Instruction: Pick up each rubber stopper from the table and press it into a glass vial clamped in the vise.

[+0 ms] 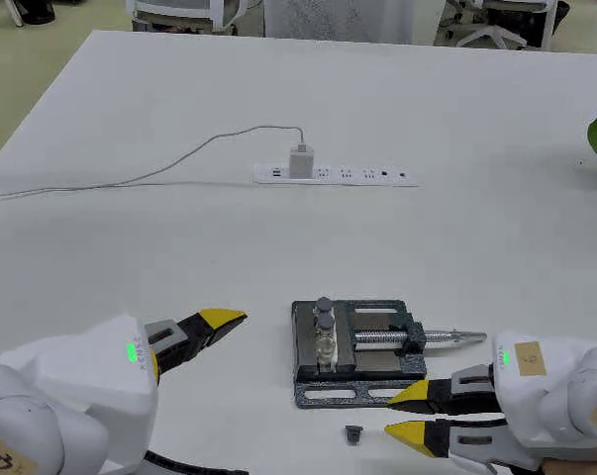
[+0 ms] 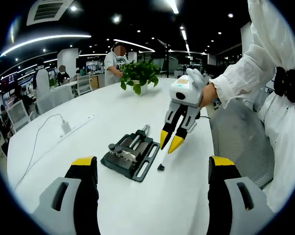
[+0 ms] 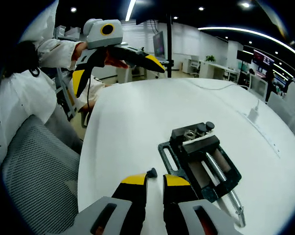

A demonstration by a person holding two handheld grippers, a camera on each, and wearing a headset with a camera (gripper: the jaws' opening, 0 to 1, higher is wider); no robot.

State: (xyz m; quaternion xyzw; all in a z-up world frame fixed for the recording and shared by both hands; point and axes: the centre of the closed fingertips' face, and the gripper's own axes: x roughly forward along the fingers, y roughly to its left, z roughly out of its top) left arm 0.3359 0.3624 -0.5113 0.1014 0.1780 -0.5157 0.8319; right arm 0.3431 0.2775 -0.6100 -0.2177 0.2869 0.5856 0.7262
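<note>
A small dark rubber stopper (image 1: 353, 433) lies on the white table just in front of the grey vise (image 1: 308, 394). The vise clamps a row of glass vials (image 1: 325, 346); two at the far end carry grey stoppers (image 1: 325, 306), and the near one looks uncapped. My right gripper (image 1: 405, 413) hovers just right of the loose stopper, jaws a little apart with nothing between them. In the right gripper view the stopper (image 3: 151, 172) sits just beyond my right gripper (image 3: 155, 179). My left gripper (image 1: 231, 394) is wide open, left of the vise.
A white power strip (image 1: 352, 175) with a charger (image 1: 301, 161) and cable lies further back on the table. The vise's screw handle (image 1: 447, 337) points right. A potted plant (image 2: 139, 76) stands at the table's far end, with people and chairs behind it.
</note>
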